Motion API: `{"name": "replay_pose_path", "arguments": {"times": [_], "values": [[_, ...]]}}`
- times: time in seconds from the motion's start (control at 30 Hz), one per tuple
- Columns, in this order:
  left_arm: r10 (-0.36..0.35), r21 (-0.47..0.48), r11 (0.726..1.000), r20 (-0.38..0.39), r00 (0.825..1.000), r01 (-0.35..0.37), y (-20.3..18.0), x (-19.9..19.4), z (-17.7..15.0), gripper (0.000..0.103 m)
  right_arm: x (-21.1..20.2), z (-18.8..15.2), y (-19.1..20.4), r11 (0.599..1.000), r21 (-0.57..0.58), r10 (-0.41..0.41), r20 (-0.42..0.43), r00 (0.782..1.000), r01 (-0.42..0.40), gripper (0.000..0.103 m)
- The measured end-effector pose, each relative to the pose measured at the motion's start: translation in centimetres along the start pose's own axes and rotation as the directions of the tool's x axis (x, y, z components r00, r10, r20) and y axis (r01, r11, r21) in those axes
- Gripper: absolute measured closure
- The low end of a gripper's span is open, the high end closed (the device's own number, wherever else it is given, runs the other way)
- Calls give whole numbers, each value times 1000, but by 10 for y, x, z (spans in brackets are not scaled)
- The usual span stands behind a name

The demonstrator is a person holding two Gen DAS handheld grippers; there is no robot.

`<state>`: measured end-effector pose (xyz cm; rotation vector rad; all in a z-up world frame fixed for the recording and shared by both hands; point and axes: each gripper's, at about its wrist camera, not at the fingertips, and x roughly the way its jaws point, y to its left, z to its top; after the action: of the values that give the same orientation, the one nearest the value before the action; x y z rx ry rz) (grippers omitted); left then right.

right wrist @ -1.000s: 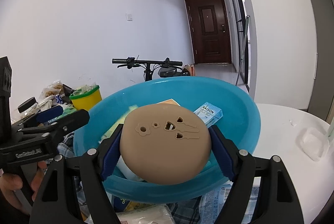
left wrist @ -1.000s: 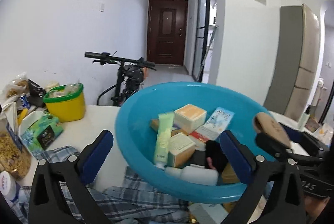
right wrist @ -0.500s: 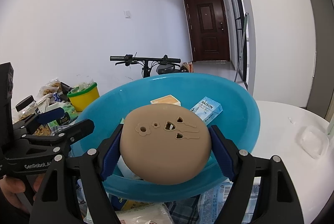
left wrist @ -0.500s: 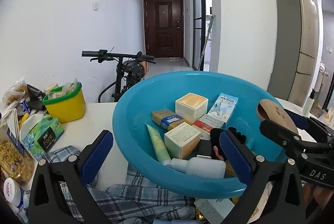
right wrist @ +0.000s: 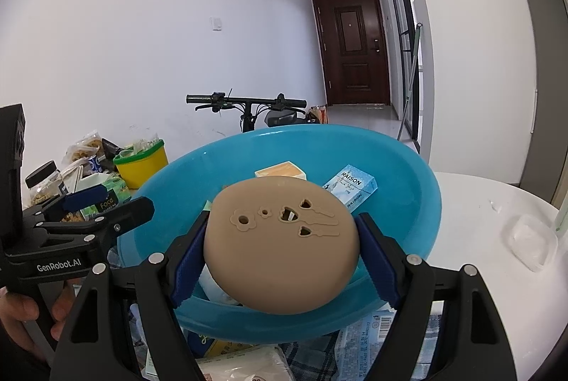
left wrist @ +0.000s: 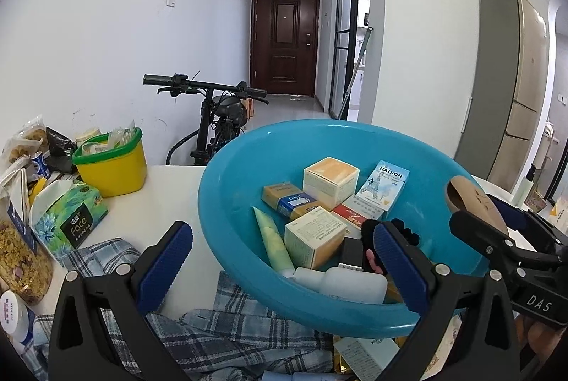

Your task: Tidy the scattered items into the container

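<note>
A blue plastic basin (left wrist: 227, 203) sits tilted on a checked cloth and holds several small boxes, a green tube (left wrist: 269, 239) and a white bottle. My right gripper (right wrist: 280, 260) is shut on a tan oval disc (right wrist: 280, 249) with cut-out flower and heart shapes, held over the basin's near rim (right wrist: 419, 232). The disc also shows in the left wrist view (left wrist: 472, 203) at the basin's right edge. My left gripper (left wrist: 284, 264) is open and empty, its fingers straddling the basin's near rim.
A yellow tub with a green rim (left wrist: 110, 161), a green tissue pack (left wrist: 71, 217) and snack bags stand at the left. A checked cloth (left wrist: 213, 338) and packets lie under the basin. A clear lid (right wrist: 529, 239) lies on the white table at the right. A bicycle (left wrist: 216, 111) stands behind.
The left view has risen and tipped, showing more of the basin's inside. The right gripper has kept hold of the tan disc over the basin with little movement.
</note>
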<state>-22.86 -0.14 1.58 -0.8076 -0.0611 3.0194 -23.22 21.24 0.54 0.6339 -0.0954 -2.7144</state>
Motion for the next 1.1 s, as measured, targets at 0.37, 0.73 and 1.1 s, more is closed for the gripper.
{"name": "replay_pose_path", "arguments": {"times": [0.37, 0.73, 1.1], "values": [[-8, -8, 1000, -9, 1000, 8, 3, 1, 0, 0, 1, -2, 0, 1000, 0, 1, -3, 1000, -1, 25], [-10, -10, 1000, -2, 1000, 10, 4, 0, -1, 0, 2, -3, 7, 999, -46, -25, 2, 1000, 26, 23], [38, -6, 999, -5, 999, -38, 4, -2, -2, 0, 12, -6, 7, 995, -42, -88, -36, 995, 86, 0]]}}
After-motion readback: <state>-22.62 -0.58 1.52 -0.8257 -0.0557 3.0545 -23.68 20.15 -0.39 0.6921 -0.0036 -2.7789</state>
